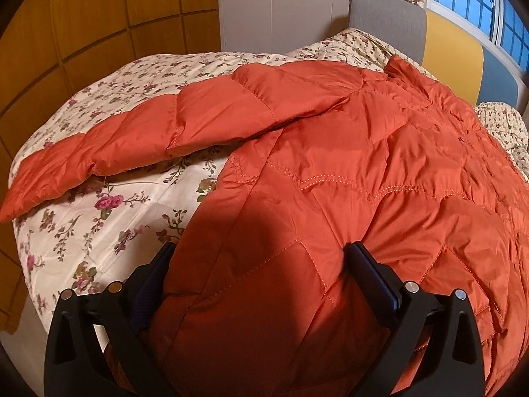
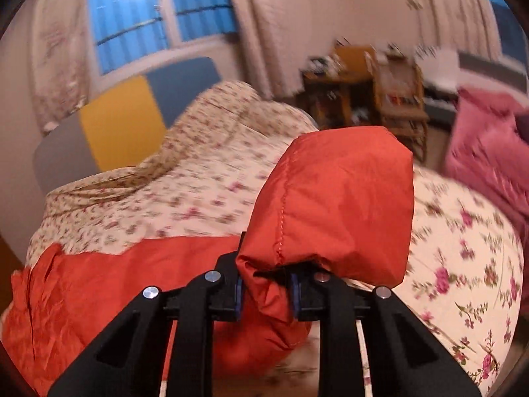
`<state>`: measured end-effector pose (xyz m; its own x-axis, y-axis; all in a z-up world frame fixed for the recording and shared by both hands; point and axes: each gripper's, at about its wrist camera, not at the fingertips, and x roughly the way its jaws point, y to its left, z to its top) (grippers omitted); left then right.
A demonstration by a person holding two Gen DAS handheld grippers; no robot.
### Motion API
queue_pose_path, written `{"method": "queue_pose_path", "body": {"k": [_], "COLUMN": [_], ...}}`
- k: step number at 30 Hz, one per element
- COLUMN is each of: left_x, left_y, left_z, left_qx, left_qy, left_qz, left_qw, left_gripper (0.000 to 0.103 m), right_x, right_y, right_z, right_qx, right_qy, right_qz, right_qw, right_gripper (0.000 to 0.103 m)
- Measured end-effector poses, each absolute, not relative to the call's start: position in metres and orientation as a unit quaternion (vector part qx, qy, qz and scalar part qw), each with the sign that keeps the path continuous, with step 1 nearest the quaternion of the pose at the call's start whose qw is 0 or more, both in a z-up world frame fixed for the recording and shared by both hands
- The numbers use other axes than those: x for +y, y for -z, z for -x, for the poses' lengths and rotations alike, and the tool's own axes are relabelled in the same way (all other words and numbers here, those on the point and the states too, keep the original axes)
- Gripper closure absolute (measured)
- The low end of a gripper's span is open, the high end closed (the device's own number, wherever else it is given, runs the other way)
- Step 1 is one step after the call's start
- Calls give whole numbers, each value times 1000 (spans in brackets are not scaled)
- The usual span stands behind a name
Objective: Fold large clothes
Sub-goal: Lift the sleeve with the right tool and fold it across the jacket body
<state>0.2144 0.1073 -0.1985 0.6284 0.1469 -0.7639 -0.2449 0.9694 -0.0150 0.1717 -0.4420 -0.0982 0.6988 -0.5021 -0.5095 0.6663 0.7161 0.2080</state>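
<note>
- On the bed, an orange quilted jacket (image 1: pixel 347 172) lies spread over a floral bedspread (image 1: pixel 109 205), with its body at the right and one sleeve (image 1: pixel 139 142) stretched toward the far left.
- Near the bottom of the left wrist view, the left gripper (image 1: pixel 261 254) has its fingers wide apart, one at each side of the jacket's near edge; the left finger (image 1: pixel 155 278) is partly hidden behind the cloth, so I cannot tell if the pads really press the fabric.
- The hem of the jacket is cut off by the lower border, and a dark shadow covers the cloth between the fingers.
- The right wrist view is blurred, so small details are hard to read.
- The right gripper (image 2: pixel 266 292) is nearly closed and pinches a bunched part of the jacket, which rises above the fingers in a puffed fold (image 2: pixel 337 198); which part of the garment this is I cannot say.
- This fold blocks the middle of the bed behind it.
- At the far side stand a padded headboard (image 2: pixel 115 125) with grey, yellow and blue panels, a window (image 2: pixel 132 16) with curtains, and wooden furniture (image 2: pixel 380 92) with blurred small objects.
- A pink blanket (image 2: pixel 489 145) lies at the far right.
- Wooden panels (image 1: pixel 82 16) fill the far left of the left wrist view.
</note>
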Motion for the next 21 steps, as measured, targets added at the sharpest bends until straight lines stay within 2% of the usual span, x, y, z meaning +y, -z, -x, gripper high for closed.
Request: {"method": "queue_pose_path", "body": {"k": [11,21], "left_x": [110,110], "left_y": [199,199], "left_z": [-211,-211], "left_qx": [410,408], "left_qy": [-106,-105], "left_qz": [60,62], "left_qw": [904,905], "left_gripper": [3,3], "right_x": [-319,-198], "right_y": [87,106], "right_z": [-228,-276], "right_qx": [189,199], "right_qy": [202,80], "right_qz": [-67,48], "right_qw": [959,976], "right_gripper": [85,85]}}
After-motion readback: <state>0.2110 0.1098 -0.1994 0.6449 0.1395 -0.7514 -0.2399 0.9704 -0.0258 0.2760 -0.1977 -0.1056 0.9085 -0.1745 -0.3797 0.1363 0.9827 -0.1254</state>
